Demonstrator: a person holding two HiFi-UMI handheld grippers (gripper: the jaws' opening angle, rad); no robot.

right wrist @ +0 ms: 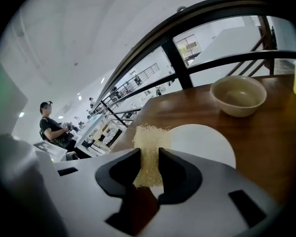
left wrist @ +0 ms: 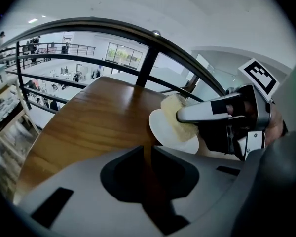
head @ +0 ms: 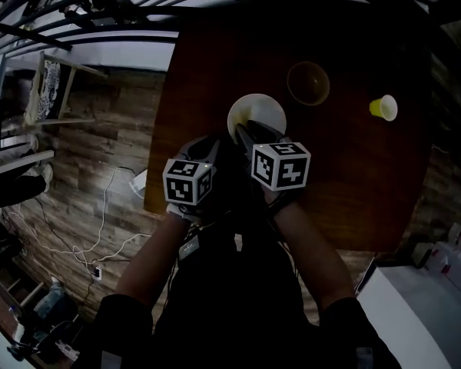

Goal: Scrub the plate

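A white plate (head: 260,112) lies on the dark wooden table (head: 353,183), near its front left part. My right gripper (head: 246,134) is shut on a pale yellow scrub sponge (right wrist: 149,154) whose far end rests on the plate's (right wrist: 202,142) left rim. From the left gripper view the sponge (left wrist: 176,120) lies across the plate (left wrist: 164,132) under the right gripper's finger (left wrist: 202,111). My left gripper (head: 210,151) hovers just left of the plate. Its jaws (left wrist: 148,154) are shut with nothing between them, only table showing behind.
A tan bowl (head: 307,83) sits beyond the plate, and a yellow cup (head: 383,108) stands to the right. The table's left edge (head: 157,152) drops to a plank floor with cables. A dark railing (left wrist: 138,38) runs behind the table.
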